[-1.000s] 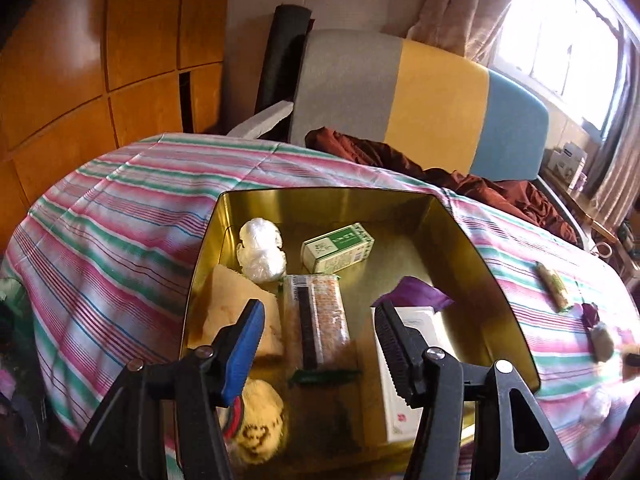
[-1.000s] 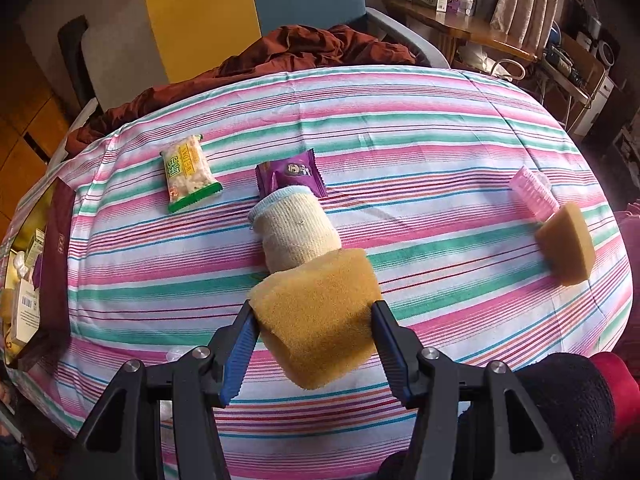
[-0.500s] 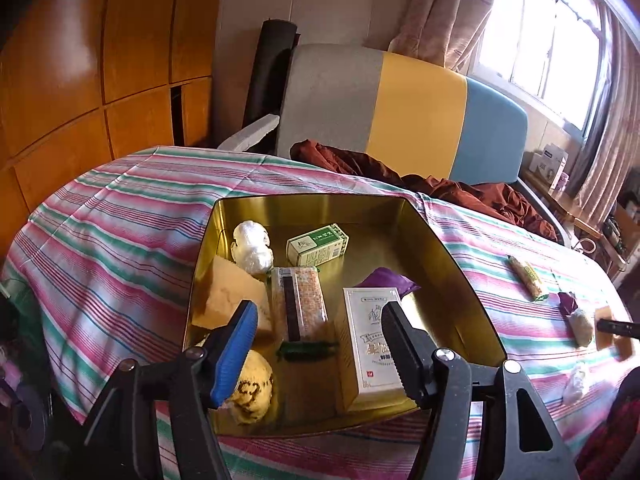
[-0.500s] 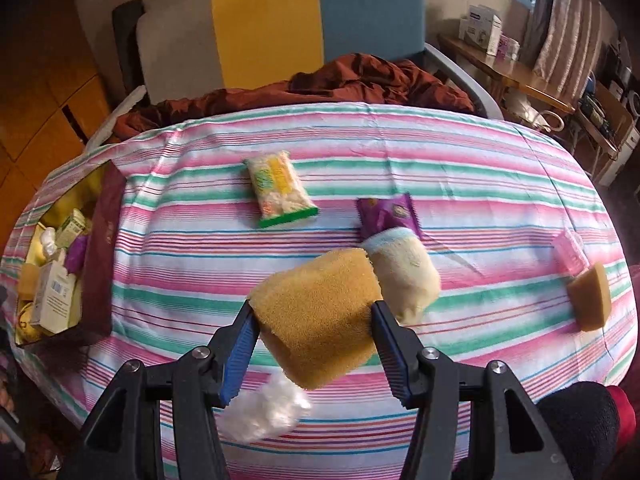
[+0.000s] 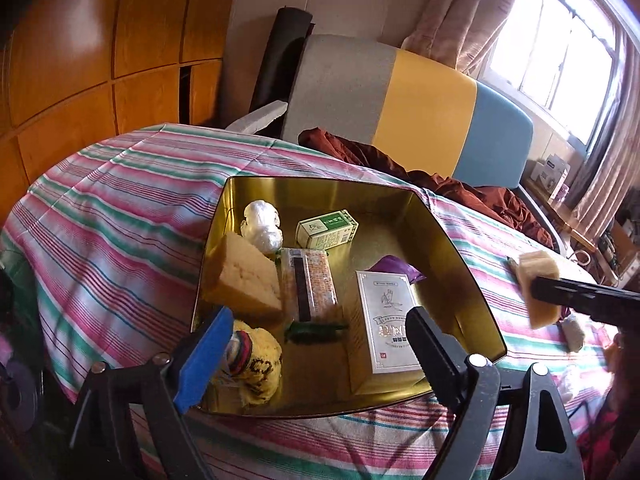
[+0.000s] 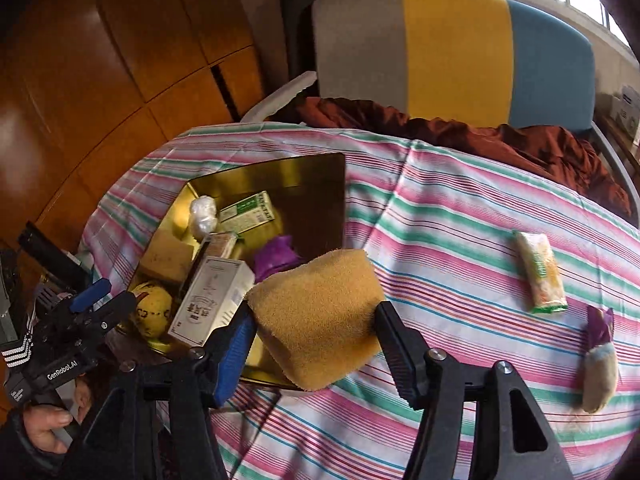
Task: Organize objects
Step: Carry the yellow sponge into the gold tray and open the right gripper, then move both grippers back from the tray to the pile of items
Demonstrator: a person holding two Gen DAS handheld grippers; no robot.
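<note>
Hovering at the near right corner of the gold tin, the sponge was held between the pads of the right claw, whose jaws had just been easing apart, presumably for a drop among the boxes already gathered in the tin. The claw was angled steeply downward. The left claw, just opened wide and gripping nothing, was kept low at the tin's near edge.

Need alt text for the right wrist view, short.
Right tongs hold a tan sponge above the near corner of a gold tin that holds boxes and packets. Two snack packets and a rolled sock lie on the striped tablecloth at right.
</note>
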